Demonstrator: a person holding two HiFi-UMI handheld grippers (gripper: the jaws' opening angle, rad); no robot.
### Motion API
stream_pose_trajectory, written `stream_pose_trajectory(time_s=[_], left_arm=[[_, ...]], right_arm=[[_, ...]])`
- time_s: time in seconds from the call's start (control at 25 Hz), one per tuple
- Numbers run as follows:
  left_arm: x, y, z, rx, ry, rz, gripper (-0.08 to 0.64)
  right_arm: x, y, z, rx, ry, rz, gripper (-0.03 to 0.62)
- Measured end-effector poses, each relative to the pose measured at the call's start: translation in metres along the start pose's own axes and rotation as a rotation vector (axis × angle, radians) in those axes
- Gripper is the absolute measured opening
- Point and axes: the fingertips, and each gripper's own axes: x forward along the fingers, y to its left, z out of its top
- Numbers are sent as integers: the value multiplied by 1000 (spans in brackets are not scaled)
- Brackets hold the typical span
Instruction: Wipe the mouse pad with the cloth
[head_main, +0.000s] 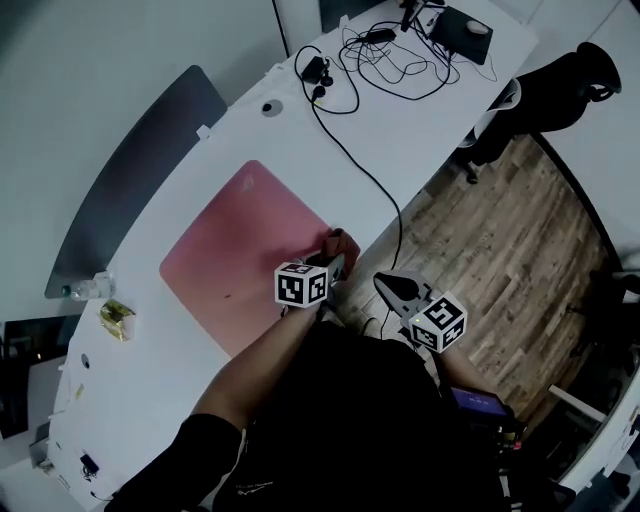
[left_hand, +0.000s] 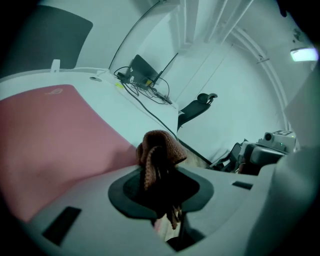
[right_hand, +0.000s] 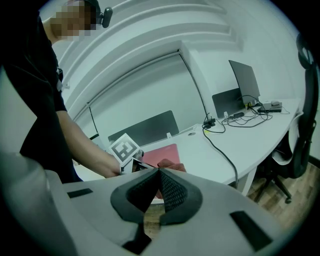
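Pinching the brown cloth, my left gripper has its jaws clamped on the bunched fabric at the near edge of the pink mouse pad on the white desk. My right gripper is pressed closed on nothing, out past the desk's edge. The cloth looks crumpled; it seems to touch the pad, though the gripper hides the contact.
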Motion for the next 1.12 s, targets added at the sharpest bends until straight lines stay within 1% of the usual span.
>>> stream_pose_trajectory(time_s=[0.16,0.36,0.64,0.84,1.12], left_arm=[[2,7,0,19,39,54,97],[-5,7,-6,35,57,91,97],[-26,13,-23,-10,48,132,97],[-44,18,-38,-5,39,172,97],[-72,29,-59,-23,25,231,97]], right_arm=[[-7,-5,-2,9,-6,-22,25],[-14,0,-6,7,8,-12,25],[-12,2,-2,-11,24,35,26],[-3,10,0,-32,35,88,25],[12,23,0,-63,60,157,25]])
